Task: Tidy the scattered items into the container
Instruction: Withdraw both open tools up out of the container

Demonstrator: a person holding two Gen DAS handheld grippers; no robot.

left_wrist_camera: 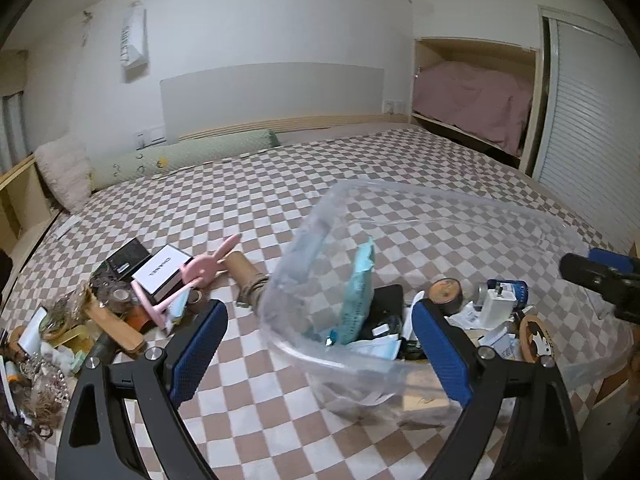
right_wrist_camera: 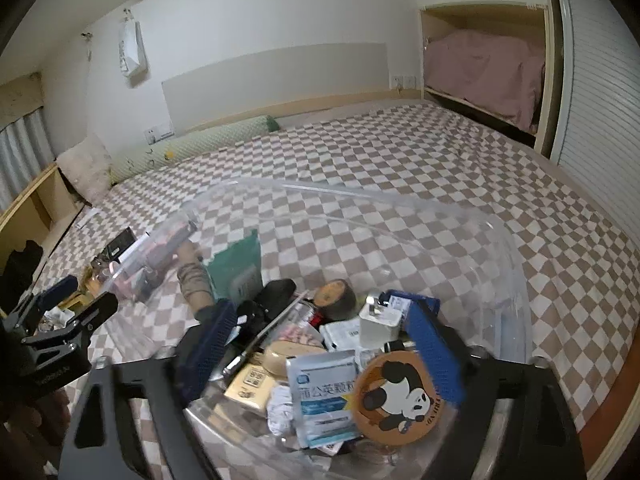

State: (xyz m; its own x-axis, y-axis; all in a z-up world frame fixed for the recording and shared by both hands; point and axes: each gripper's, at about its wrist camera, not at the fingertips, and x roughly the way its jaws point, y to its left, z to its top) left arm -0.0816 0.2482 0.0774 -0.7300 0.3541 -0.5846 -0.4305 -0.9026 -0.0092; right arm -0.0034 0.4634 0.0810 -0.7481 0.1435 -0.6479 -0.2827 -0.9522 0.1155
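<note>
Checked brown-and-white bed [left_wrist_camera: 360, 160] bears a clear plastic tub [left_wrist_camera: 460, 216], partly filled: teal wipes pack [left_wrist_camera: 358, 292], white charger block [right_wrist_camera: 379, 322], round panda badge [right_wrist_camera: 400, 392]. A heap of loose items (white lettered box [left_wrist_camera: 162, 272], pink rabbit-eared stand [left_wrist_camera: 200, 270]) lies left of the tub, on the bed. Left tongs [left_wrist_camera: 320, 344] gape wide at the tub's near rim; right tongs [right_wrist_camera: 316, 344] stand wide over its contents, empty. To clear the heap, grip single pieces squarely; release low inside the tub.
</note>
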